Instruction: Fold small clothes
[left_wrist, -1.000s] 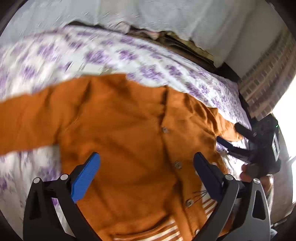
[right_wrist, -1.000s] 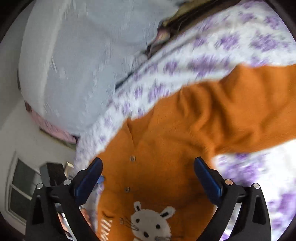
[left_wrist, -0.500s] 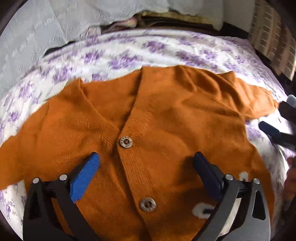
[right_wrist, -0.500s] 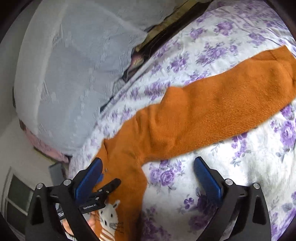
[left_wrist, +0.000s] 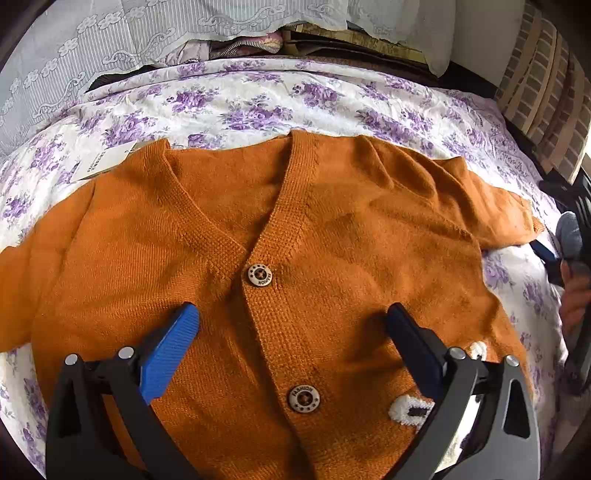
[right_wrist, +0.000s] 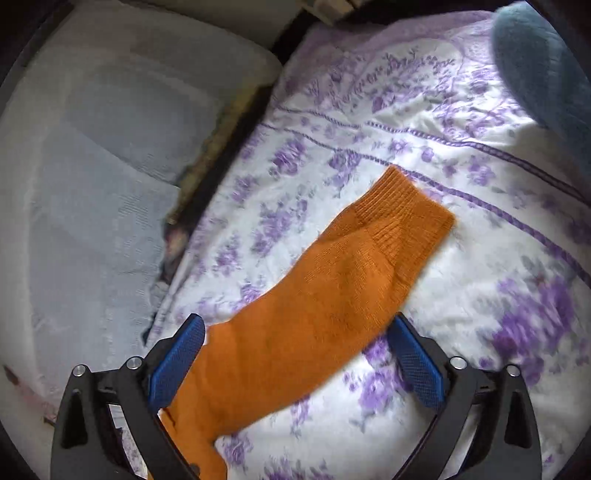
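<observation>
Both my tongs are released: left tongs (left_wrist: 291, 332) over the cardigan (left_wrist: 332, 240), right tongs (right_wrist: 295, 350) straddling its sleeve (right_wrist: 332, 288). I judge the soft knit could bunch, or the bedsheet (right_wrist: 461, 295) get pinched along with it.

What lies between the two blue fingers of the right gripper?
In the right wrist view, the cardigan's orange sleeve passes between the open right gripper's fingers, on the floral sheet.

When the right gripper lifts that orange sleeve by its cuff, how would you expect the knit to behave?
The sleeve will probably go limp and hang: it is soft knit lying flat on the floral bedspread. The ribbed cuff looks thicker, so it may grip well between the right gripper pads. The sleeve is attached to the cardigan, so pulling would likely drag the body.
</observation>
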